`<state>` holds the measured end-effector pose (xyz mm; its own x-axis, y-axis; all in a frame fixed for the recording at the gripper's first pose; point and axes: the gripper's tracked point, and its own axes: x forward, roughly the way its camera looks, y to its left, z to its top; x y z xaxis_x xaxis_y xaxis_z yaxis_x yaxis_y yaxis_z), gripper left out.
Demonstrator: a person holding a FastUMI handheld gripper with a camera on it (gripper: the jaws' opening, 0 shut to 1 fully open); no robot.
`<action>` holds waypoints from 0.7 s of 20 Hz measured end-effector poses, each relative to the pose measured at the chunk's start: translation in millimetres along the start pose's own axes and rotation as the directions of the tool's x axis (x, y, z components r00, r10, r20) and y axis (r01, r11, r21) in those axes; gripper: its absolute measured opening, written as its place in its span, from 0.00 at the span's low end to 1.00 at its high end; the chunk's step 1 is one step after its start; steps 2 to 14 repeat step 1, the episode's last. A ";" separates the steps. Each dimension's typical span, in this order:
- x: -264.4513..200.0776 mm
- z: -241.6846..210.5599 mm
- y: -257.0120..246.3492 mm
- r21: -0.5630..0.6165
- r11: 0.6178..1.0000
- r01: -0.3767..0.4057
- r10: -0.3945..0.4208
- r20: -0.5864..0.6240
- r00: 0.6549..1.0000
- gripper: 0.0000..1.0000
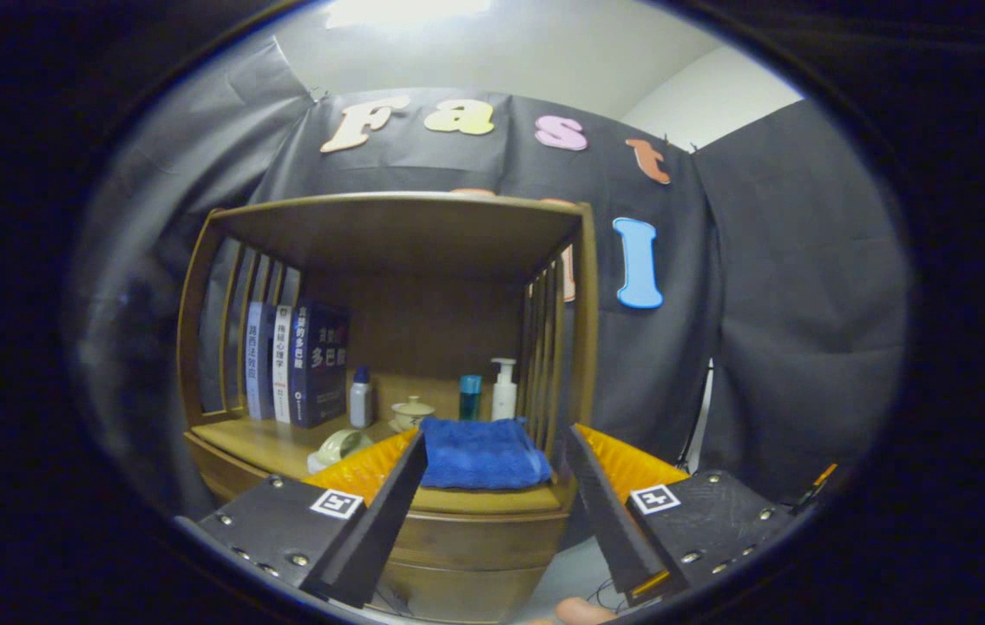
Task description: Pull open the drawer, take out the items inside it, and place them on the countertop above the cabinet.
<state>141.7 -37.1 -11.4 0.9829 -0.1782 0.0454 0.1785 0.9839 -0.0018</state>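
The left finger of the open gripper (492, 447) covers the near left corner of the folded blue towel (482, 451) and most of a pale rounded cup (338, 446) lying on the wooden cabinet's countertop (271, 443), so the cup's shape cannot be fully made out. The wooden drawer front (475, 538) below the countertop is partly hidden behind both fingers, and no handle can be made out on it. A fingertip of the person's hand (583, 612) shows below, the rest cut off.
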 end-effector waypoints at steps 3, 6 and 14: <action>-4.6 8.3 -8.9 -0.017 1.000 -0.002 0.002 0.024 1.000 0.96; -4.6 8.3 -8.9 -0.017 1.000 -0.002 0.002 0.024 1.000 0.96; -4.6 8.3 -8.9 -0.017 1.000 -0.002 0.002 0.024 1.000 0.96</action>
